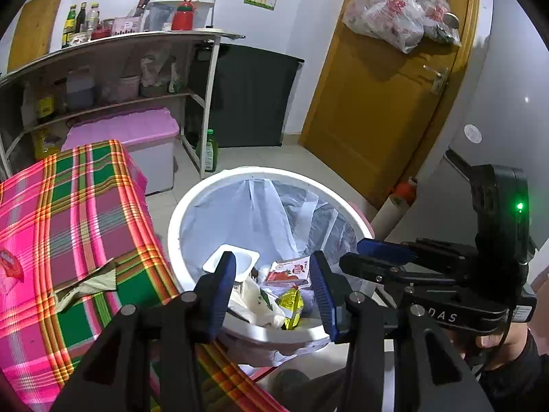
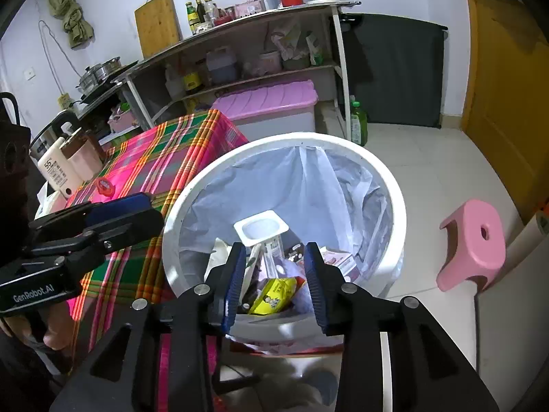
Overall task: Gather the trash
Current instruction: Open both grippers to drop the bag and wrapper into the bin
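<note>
Left wrist view shows the left gripper [image 1: 272,292] over the white trash bin [image 1: 175,230], jaws spread and pinching nothing; beyond and below them lie a yogurt cup [image 1: 240,261], a yellow wrapper [image 1: 291,304] and a strawberry carton [image 1: 288,271]. The right gripper [image 2: 276,283] hangs likewise, jaws parted and empty. The drop looks done. Next likely target: the crumpled wrapper [image 1: 85,286] on the plaid counter [image 1: 85,213], left of the left jaws.

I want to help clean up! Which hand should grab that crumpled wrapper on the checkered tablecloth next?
Probably the left. Both grippers hover over the white bin with jaws open and empty, but the left gripper is on the table's side, nearer the crumpled wrapper. The right gripper would have to reach across it.
</note>
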`<state>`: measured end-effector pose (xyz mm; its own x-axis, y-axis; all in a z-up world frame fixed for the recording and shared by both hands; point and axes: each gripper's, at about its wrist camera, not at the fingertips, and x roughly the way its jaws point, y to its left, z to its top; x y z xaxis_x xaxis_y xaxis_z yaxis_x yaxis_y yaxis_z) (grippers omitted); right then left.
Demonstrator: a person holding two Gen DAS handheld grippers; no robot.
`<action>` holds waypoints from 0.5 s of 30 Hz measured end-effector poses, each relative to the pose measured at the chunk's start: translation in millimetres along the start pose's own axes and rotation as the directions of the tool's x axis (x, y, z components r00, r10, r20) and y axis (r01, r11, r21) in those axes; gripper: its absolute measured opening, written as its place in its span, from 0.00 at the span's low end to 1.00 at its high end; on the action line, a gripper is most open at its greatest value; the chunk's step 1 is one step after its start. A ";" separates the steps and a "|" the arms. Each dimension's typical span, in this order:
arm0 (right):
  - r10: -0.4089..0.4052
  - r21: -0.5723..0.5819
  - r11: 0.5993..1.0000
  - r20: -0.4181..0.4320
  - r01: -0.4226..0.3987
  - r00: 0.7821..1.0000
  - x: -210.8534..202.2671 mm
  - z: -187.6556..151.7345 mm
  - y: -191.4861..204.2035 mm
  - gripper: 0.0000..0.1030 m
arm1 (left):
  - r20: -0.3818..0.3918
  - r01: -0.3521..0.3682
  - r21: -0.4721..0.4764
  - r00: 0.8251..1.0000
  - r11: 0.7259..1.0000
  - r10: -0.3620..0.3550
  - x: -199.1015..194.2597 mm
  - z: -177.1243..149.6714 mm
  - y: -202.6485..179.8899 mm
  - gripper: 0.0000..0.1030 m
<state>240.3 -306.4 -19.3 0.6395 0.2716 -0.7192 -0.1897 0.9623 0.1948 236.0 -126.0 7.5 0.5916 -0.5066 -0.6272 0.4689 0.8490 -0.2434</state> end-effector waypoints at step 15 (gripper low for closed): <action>0.032 -0.057 0.998 0.034 -0.030 0.999 -25.0 -6.7 33.6 0.37 | 0.050 -0.075 -0.051 0.996 0.996 0.077 -42.7 -19.1 12.9 0.45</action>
<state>213.0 -280.9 0.8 0.6583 0.3025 -0.6893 -0.2509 0.9515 0.1780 204.2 -90.6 17.1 0.6579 -0.4462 -0.6067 0.3893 0.8911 -0.2332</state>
